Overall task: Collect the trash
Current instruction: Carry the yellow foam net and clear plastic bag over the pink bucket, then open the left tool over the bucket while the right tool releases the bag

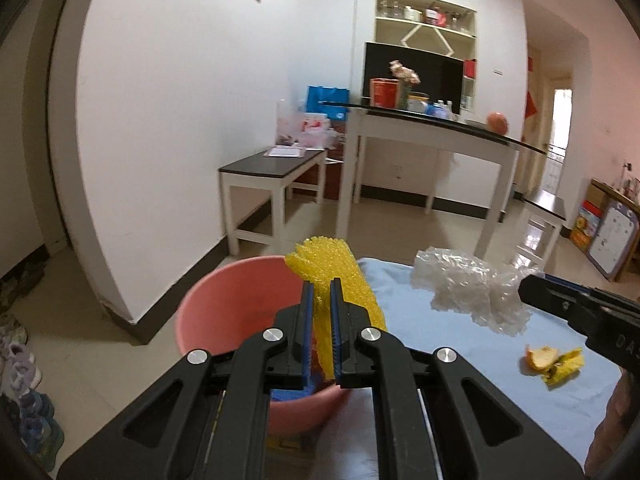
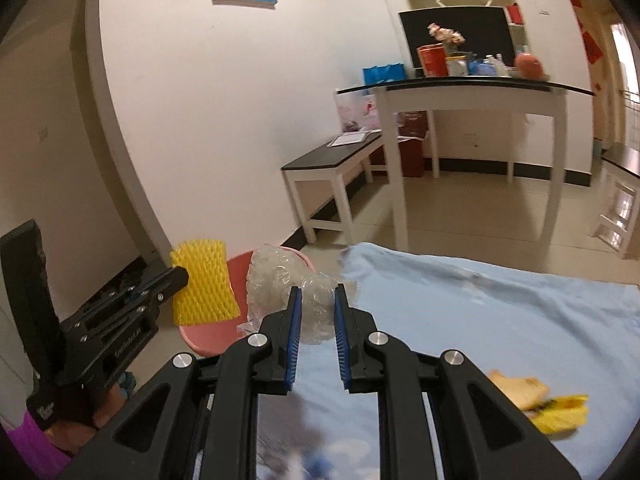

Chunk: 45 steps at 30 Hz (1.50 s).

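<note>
Left gripper (image 1: 322, 292) is clamped on a yellow foam net (image 1: 336, 276), held over the pink bucket (image 1: 224, 296) that sits just below and ahead of it. Right gripper (image 2: 316, 300) is clamped on a crumpled clear plastic wrap (image 2: 280, 280), which bulges out ahead of and to the left of its fingers.

From the left wrist view, the bucket's hollow shows beneath the net, and an orange peel (image 1: 541, 358) with a yellow wrapper (image 1: 564, 370) lies on the blue cloth (image 1: 460, 344) to that gripper's right, apart from both tools. From the right wrist view, the bucket is mostly hidden behind net and plastic; only this view shows the hand and purple sleeve (image 2: 36, 440) behind the left gripper.
</note>
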Each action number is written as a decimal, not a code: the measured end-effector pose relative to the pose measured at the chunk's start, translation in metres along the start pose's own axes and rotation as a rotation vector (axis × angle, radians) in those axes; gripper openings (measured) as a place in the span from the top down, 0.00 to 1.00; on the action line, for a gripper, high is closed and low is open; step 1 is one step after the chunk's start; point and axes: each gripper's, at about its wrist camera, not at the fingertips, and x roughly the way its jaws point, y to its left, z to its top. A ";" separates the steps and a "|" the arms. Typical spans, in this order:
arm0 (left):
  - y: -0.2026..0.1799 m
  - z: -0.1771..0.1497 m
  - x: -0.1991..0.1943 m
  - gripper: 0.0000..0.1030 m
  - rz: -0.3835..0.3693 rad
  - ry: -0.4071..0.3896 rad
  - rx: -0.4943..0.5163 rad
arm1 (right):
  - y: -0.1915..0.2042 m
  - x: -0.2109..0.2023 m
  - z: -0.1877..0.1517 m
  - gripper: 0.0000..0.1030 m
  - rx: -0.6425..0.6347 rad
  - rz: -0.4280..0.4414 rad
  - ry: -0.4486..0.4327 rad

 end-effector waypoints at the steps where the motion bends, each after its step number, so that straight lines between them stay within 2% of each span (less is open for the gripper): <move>1: 0.005 0.000 0.001 0.93 0.009 0.003 -0.005 | 0.004 0.007 0.001 0.86 0.001 0.005 0.006; 13: 0.052 -0.015 0.026 0.93 0.089 0.048 -0.023 | 0.051 0.093 0.007 0.85 -0.049 0.013 0.110; 22: 0.072 -0.026 0.048 0.93 0.114 0.101 -0.033 | 0.063 0.132 -0.005 0.85 -0.069 0.002 0.177; 31: 0.082 -0.031 0.062 0.92 0.116 0.140 -0.056 | 0.061 0.149 -0.015 0.84 -0.067 -0.010 0.209; 33: 0.081 -0.030 0.066 0.91 0.114 0.154 -0.060 | 0.060 0.152 -0.016 0.83 -0.060 -0.008 0.213; 37: 0.085 -0.032 0.067 0.72 0.100 0.171 -0.088 | 0.058 0.155 -0.017 0.78 -0.049 0.004 0.218; 45: 0.084 -0.030 0.063 0.70 0.079 0.169 -0.094 | 0.055 0.151 -0.018 0.64 -0.045 0.012 0.213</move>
